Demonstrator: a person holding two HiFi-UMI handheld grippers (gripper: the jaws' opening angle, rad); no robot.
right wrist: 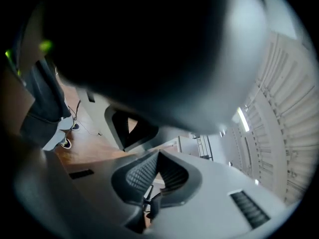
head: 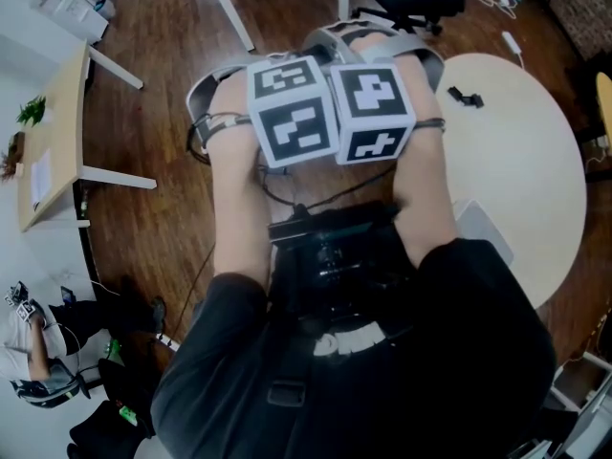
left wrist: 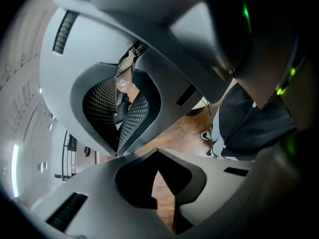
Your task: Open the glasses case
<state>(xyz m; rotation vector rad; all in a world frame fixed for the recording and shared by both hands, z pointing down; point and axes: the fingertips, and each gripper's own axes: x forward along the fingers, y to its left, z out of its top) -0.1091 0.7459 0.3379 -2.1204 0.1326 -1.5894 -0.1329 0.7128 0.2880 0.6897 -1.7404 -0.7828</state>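
Oddly, the glasses case shows in no view. Left of the round white bench [head: 535,161], both grippers are held up facing each other. The left gripper [left wrist: 157,152] has its jaws closed on nothing, and the right gripper [right wrist: 158,153] likewise.

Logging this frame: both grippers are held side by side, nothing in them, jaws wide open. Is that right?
No. The jaws are shut, not wide open: the left gripper shows its tips meeting in the left gripper view, and the right gripper shows the same in the right gripper view. The rest holds: side by side, nothing in them.
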